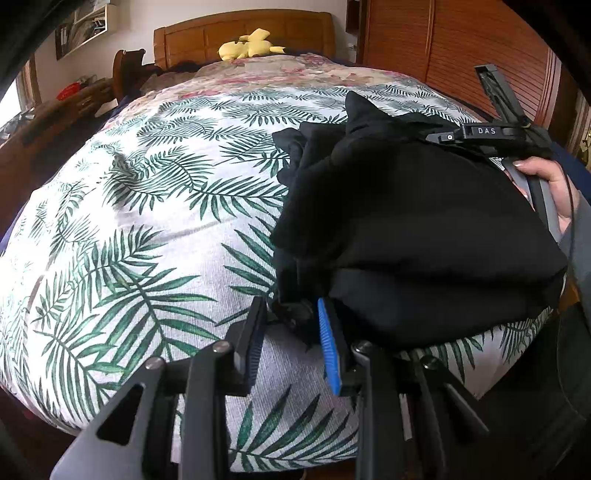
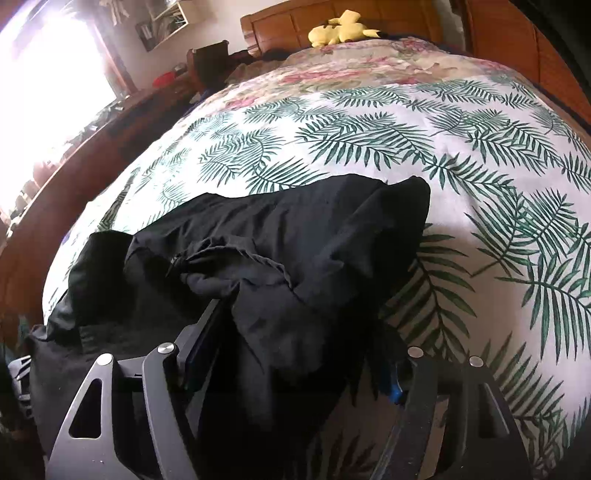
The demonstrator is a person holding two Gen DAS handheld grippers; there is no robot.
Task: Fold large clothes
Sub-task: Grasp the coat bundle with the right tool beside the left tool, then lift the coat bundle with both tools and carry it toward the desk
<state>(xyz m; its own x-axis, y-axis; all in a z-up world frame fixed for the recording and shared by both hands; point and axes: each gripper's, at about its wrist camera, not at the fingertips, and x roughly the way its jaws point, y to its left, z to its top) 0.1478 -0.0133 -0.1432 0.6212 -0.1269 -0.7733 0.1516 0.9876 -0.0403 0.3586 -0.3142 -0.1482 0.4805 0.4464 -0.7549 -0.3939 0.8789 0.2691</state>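
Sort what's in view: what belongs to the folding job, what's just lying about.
Job:
- bunched black fabric garment
- left gripper
- right gripper
- palm-leaf print bedspread

Lying about:
- yellow plush toy
- wooden headboard
- red object on the side table

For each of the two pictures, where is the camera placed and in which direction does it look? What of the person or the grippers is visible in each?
Left wrist: on the left gripper, looking down along its fingers across the bed to the headboard; the black garment lies on the right, beside the right gripper and the hand that carries it.
Right wrist: on the right gripper, facing the same headboard; garment cloth lies between its fingers.
Shared: garment, leaf-print bedspread, yellow plush toy.
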